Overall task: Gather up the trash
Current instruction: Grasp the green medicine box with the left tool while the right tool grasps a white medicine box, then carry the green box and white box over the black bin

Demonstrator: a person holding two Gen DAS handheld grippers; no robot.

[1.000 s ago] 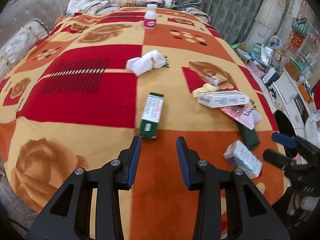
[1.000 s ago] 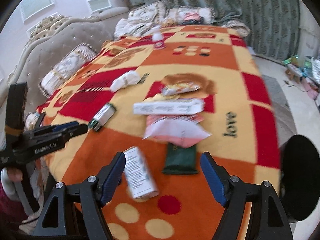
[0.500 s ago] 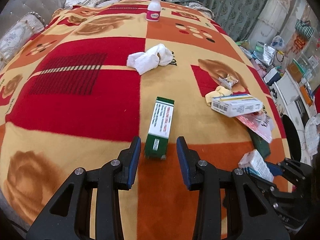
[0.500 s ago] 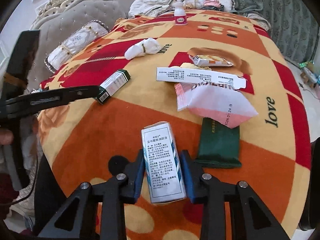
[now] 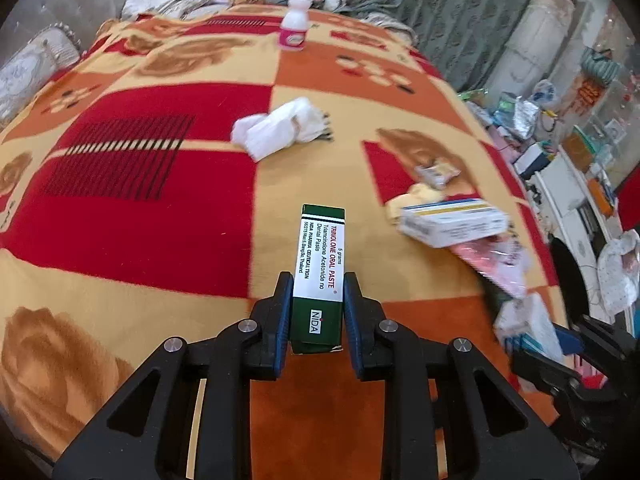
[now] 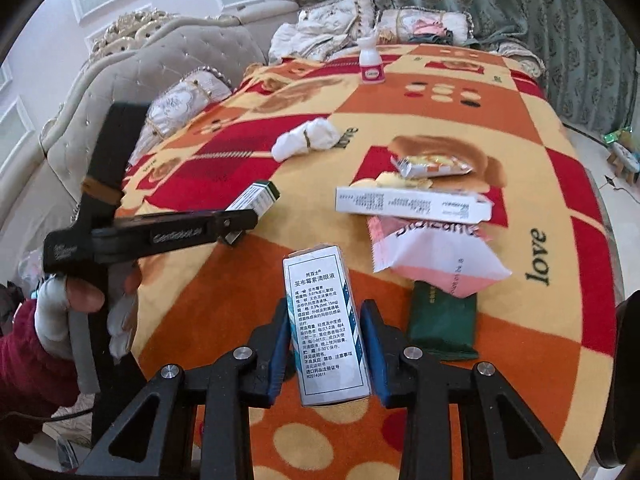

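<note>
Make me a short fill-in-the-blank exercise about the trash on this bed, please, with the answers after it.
1. The left gripper closes on a white and ___ box.
2. The right gripper holds a white box with ___ print.
3. The small bottle stands ___ at the far end.
4. The long white box lies on a ___ wrapper.

Answers: green; black; upright; pink

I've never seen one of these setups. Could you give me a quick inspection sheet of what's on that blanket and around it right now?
Surface: patterned blanket on a bed.
Job's things: green box; white eye-drop box; long white box; pink wrapper; dark green packet; snack wrapper; crumpled tissue.
Clutter: small white bottle standing upright at the far end.
Grippers: left gripper closing on the green box; right gripper clamps the white eye-drop box.
Cables: nothing seen.
Surroundings: padded headboard, pillows, green curtains.
</note>
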